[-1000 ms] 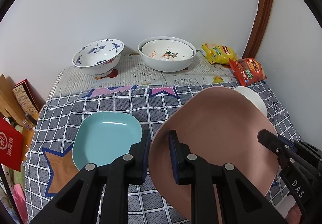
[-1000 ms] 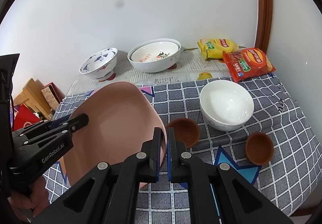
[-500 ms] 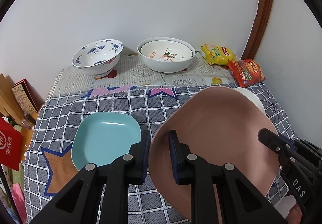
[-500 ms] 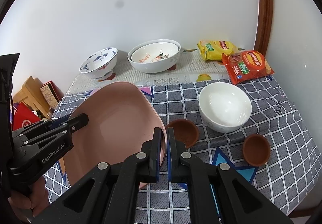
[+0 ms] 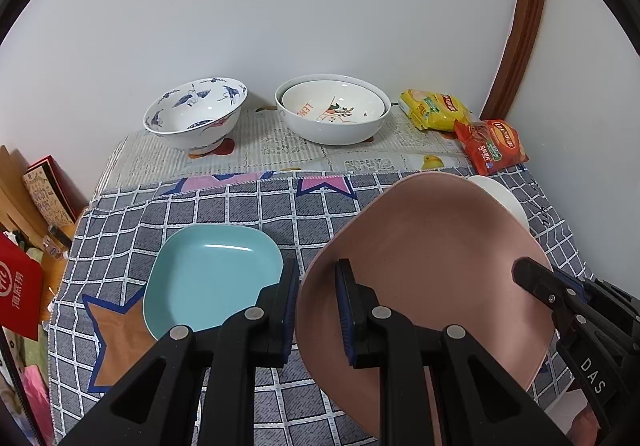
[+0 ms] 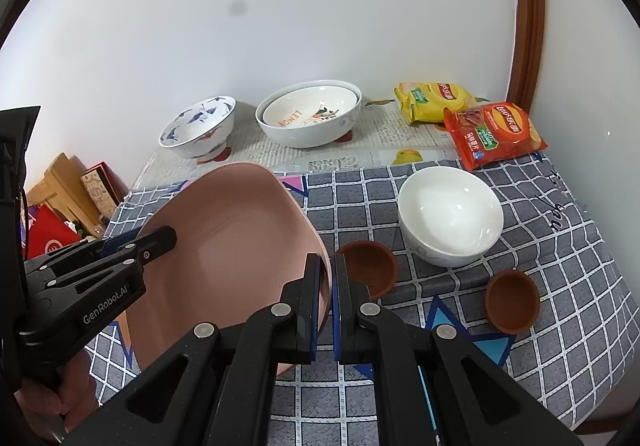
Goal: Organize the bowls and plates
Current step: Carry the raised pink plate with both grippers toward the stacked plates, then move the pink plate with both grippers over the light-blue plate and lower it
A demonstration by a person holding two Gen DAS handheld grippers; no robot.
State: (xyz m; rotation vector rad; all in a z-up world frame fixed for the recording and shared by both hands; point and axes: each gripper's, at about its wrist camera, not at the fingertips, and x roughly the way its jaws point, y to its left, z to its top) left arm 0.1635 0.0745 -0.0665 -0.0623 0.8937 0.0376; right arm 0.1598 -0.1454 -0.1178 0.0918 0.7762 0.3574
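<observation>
A large pink plate (image 5: 432, 266) hangs tilted above the checked cloth, held from both sides. My left gripper (image 5: 316, 302) is shut on its left rim. My right gripper (image 6: 327, 274) is shut on the opposite rim, with the pink plate (image 6: 232, 238) spreading to its left. Each gripper shows in the other's view: the right gripper (image 5: 536, 282) and the left gripper (image 6: 160, 238). A teal square plate (image 5: 212, 278) lies on the cloth to the left. A white bowl (image 6: 450, 213) and two small brown bowls (image 6: 368, 266) (image 6: 512, 300) stand to the right.
At the back, by the wall, stand a blue-patterned bowl (image 5: 196, 111) and two nested white bowls (image 5: 332, 113). Yellow (image 6: 436, 101) and red (image 6: 496, 133) snack bags lie at the back right. Boxes and a red bag (image 5: 20, 286) sit beyond the table's left edge.
</observation>
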